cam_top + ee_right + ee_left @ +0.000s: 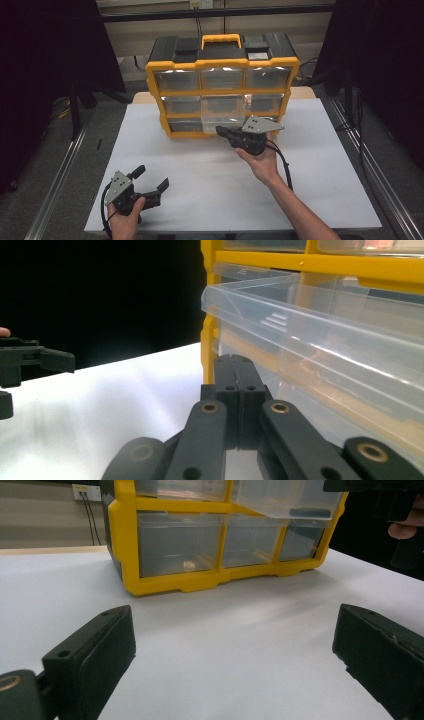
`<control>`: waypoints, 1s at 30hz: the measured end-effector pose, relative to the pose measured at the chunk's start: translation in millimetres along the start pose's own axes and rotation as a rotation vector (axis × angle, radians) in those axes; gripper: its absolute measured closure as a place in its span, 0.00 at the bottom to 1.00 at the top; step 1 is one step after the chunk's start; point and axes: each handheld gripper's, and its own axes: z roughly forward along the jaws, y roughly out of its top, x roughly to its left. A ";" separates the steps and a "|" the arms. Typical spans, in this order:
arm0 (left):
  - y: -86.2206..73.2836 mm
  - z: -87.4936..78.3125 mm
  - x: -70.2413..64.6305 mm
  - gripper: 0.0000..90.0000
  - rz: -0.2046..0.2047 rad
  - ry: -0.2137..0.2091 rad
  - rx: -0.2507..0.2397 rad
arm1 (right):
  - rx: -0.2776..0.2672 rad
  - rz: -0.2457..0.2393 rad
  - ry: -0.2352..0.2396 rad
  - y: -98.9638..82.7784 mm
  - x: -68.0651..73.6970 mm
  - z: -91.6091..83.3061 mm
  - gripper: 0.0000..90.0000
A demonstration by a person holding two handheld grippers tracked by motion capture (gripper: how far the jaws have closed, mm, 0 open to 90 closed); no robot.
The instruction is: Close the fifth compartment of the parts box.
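at the bottom left of the high view we hold the left gripper (150, 182) low over the white table (200, 170), its jaws spread wide with nothing between them; our hand (125, 220) is cut off by the lower edge of the frame. in the left gripper view the two black jaws rise from the bottom corners, both cropped by the frame, with bare table between them.

just right of centre in the high view, our right gripper (220, 131) has its jaws pressed together on nothing, the tips just at the front of the clear drawer (223, 112), which is pulled out of the middle column of the yellow organizer (222, 85). whether the tips touch the drawer we cannot tell. in the right gripper view the closed jaws (235, 377) sit just beneath the drawer's clear rim (310, 335), and the drawer's inside is hard to read through the glare.

farther back, the organizer stands at the far middle of the table with its other clear drawers pushed in and a yellow handle (221, 40) on top. in the left gripper view a small pale object (189, 565) lies in the lower left drawer; we cannot make out what it is. dark curtains (45, 60) close off both upper sides of the high view.
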 end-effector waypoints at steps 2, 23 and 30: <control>0.1 0.0 0.1 0.04 0.000 0.000 0.000 | 0.008 -0.010 -0.013 0.9 0.0 0.4 1.00; 0.2 -0.1 0.6 0.04 0.002 0.003 0.000 | 0.008 -0.021 -0.066 3.7 -5.4 4.7 1.00; 0.3 -0.6 1.0 0.04 0.006 0.004 0.002 | 0.007 -0.017 -0.073 4.7 -8.7 5.5 1.00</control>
